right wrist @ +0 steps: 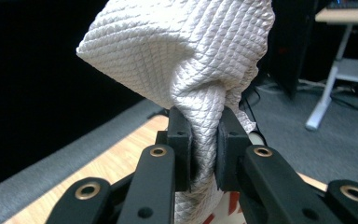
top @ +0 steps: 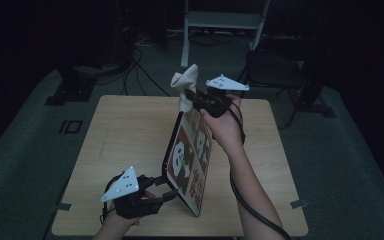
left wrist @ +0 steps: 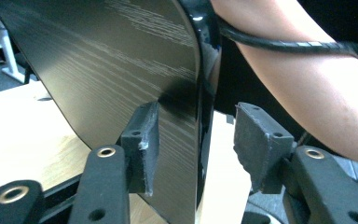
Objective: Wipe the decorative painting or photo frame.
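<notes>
Printed tray point(top: 190, 162) with red characters and panda pictures, too small to read

My high view is dim and murky, its edges falling to black; my gripper views are brighter, close-up, backgrounds softly blurred.

— What do I have around the work area?

— I note a light wooden table point(top: 125, 130) on grey carpet point(top: 350, 165). Beyond its far edge stands a white frame leg point(top: 185, 35), with loose cables point(top: 140, 65) on the floor beside it.

— Anything to the right?

— I record a dark chair point(top: 275, 65), just past the far right corner.
</notes>
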Available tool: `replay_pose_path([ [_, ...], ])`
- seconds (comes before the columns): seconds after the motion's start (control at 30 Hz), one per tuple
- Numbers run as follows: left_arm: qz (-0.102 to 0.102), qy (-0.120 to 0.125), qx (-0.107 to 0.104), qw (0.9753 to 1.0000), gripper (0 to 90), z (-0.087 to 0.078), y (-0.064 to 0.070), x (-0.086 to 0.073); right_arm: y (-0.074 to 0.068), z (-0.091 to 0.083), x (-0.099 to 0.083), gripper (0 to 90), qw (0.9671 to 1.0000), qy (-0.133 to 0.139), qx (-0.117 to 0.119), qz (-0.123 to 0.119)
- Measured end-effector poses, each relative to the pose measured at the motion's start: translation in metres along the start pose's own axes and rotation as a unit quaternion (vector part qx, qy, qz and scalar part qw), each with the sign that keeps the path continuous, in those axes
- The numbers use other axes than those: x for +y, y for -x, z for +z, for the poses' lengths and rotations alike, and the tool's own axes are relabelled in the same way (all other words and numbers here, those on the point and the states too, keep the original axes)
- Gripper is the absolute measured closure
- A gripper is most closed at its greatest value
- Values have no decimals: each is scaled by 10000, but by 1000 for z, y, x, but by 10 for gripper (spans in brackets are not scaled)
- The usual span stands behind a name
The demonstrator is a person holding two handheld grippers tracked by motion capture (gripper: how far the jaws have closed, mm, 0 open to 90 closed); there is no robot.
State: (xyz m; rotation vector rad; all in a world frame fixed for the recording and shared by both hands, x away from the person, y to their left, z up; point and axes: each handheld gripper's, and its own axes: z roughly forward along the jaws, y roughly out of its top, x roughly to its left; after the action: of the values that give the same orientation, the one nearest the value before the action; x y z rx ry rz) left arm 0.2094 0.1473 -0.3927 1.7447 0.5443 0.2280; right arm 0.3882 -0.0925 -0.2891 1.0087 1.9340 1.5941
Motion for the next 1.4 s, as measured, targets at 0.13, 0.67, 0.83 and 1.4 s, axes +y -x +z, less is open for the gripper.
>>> replay_pose_path([
  [0.13, -90, 33, 312, 9995, 479, 5, 3, -2, -8, -24, -5, 792, 9996, 230, 112, -79],
  [0.67, -208, 10, 628, 9978, 554, 17, 2, -10, 11, -97, -70, 790, 9991, 345, -207, 115],
  [0.83, -177, -12, 720, 9972, 582, 11, 2, -10, 15, -104, -84, 790, 9990, 291, -272, 184],
  [1.4, -253, 2, 973, 9949, 720, -19, -33, -9, 24, -137, -91, 791, 9966, 592, -504, 278],
])
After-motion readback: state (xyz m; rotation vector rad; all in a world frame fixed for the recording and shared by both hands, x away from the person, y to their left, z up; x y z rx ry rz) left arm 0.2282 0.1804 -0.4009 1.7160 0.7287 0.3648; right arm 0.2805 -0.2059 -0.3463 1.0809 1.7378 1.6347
